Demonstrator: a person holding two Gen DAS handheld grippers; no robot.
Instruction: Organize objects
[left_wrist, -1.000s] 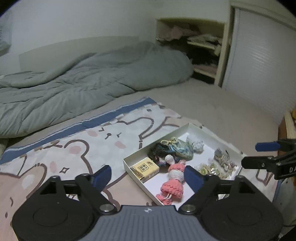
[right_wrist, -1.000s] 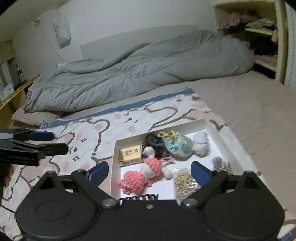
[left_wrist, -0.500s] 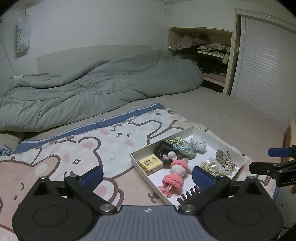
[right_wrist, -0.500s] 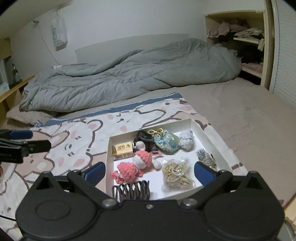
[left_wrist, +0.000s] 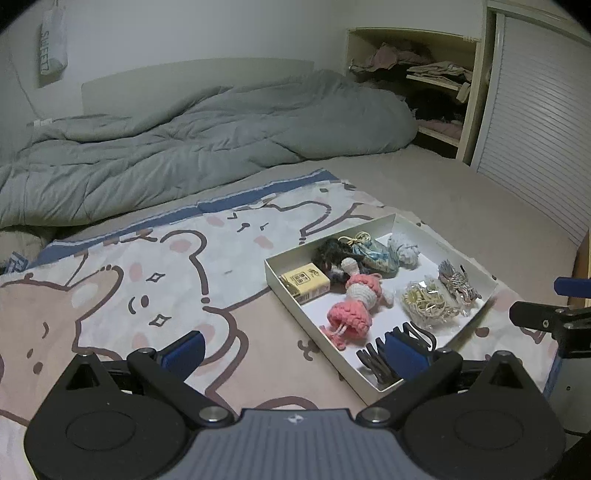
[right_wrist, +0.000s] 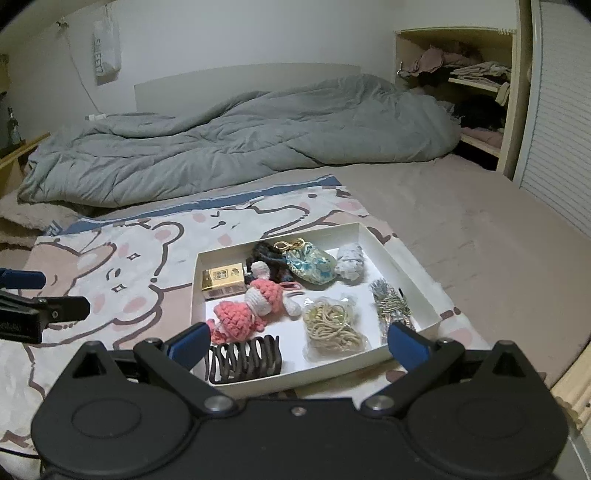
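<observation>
Two grippers: left gripper (left_wrist: 293, 352) and right gripper (right_wrist: 297, 341), jaws spread wide, nothing grasped.
Box (right_wrist: 406, 284): on the blanket (right_wrist: 122, 266), holding a pink doll (right_wrist: 255, 306).

Bed (right_wrist: 461, 236), grey duvet (right_wrist: 240, 140), bear-print blanket (right_wrist: 140, 266), white tray (right_wrist: 399, 258), seemingly cardboard

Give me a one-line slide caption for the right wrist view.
Open right gripper hovers over a white tray of trinkets, with a crocheted doll and black hair clip.

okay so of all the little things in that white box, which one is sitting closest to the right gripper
The black hair claw clip, lying along the white box's near edge, just ahead of the right gripper. The pink crochet doll and bagged hair ties lie farther back.
</observation>
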